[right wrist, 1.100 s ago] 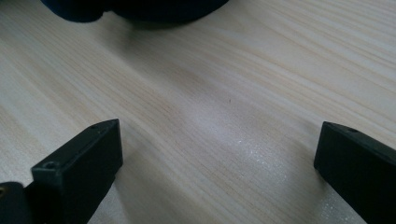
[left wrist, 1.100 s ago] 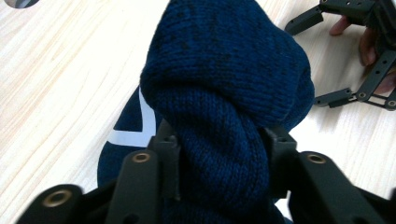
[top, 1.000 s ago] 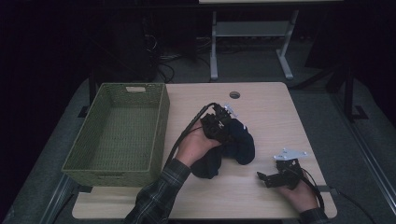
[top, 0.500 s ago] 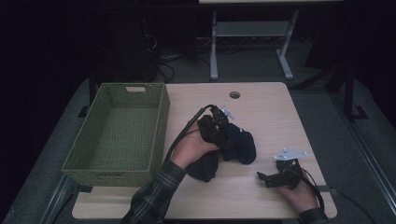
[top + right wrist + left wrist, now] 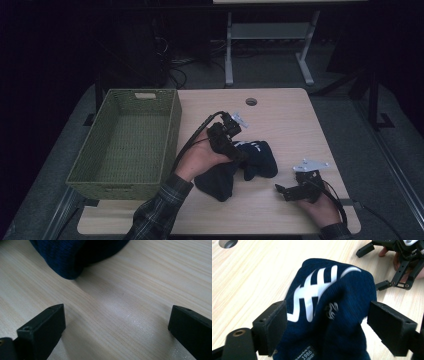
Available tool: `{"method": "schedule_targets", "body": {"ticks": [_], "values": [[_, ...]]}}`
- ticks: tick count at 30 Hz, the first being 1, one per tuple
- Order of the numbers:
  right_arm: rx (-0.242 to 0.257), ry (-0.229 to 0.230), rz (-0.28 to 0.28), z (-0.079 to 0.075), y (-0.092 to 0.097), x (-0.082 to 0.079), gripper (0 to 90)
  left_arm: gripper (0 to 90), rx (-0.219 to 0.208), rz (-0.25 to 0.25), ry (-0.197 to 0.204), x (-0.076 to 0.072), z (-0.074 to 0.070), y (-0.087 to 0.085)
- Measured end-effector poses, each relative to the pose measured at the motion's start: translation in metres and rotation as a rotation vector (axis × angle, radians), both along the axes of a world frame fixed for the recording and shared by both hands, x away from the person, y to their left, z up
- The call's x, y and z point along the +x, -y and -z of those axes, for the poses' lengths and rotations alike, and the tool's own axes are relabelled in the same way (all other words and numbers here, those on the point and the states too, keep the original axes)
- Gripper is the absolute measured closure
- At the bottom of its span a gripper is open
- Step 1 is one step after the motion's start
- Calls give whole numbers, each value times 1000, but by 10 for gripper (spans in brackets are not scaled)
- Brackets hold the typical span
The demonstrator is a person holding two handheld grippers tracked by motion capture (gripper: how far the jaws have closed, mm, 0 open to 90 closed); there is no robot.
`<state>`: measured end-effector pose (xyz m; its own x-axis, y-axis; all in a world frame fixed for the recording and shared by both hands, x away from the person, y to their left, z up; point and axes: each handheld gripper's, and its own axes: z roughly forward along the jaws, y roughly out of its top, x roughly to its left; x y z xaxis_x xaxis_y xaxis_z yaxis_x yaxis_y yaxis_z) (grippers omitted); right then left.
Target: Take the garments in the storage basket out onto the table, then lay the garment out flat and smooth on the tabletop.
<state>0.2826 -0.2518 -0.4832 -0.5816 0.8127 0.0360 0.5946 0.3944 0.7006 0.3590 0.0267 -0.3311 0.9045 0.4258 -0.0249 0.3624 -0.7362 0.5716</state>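
Dark navy knitted cloth with white stripe markings point(image 5: 243, 165) lies crumpled on the light wooden table point(image 5: 280, 120), near the front edge, well right of the green woven basket point(image 5: 127, 142). Left gripper point(image 5: 327, 322) is over the cloth, its jaws just opened wide, fabric between the pads point(image 5: 274, 327) but not pinched. Right gripper point(image 5: 284, 190) rests on the table just right of the cloth, jaws wide apart over bare wood.

Both grippers are black; the left gripper point(image 5: 243, 156) trails a black cable, the right gripper point(image 5: 278, 189) carries a grey plate. Plaid sleeve point(image 5: 157, 212) on the left forearm.
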Motion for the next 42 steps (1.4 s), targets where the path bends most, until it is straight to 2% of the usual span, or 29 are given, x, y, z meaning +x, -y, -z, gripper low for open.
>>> {"method": "schedule_targets", "body": {"ticks": [11, 16, 17, 19, 21, 22, 27, 30, 34, 42], "values": [[-1, 0, 5, 0, 0, 0, 7, 169, 17, -10, 21, -11, -5, -15], [-5, -2, 25, 0, -1, -2, 9, 233, 8, -16, 19, -20, -4, -26], [-6, -6, 26, -1, -1, -3, 41, 242, 7, -18, 23, -22, -3, -28], [-4, 5, 9, -5, 0, -6, 187, 257, 3, -25, 27, -26, -2, -31], [-11, 6, 6, -6, 0, -7, 201, 273, -6, -28, 24, -29, 0, -36], [-6, -6, 1, -7, 1, -7, 228, 285, -11, -30, 24, -31, 1, -38], [21, 0, -17, -14, 2, -10, 316, 286, -24, -39, 25, -41, 6, -46], [70, -5, -33, -19, 3, -11, 377, 285, -24, -37, 20, -47, 10, -50], [89, -12, -66, -22, 2, -11, 435, 281, -23, -35, 11, -51, 15, -53], [134, -41, -113, -25, -1, -5, 486, 279, -10, -24, 3, -62, 27, -58]]}}
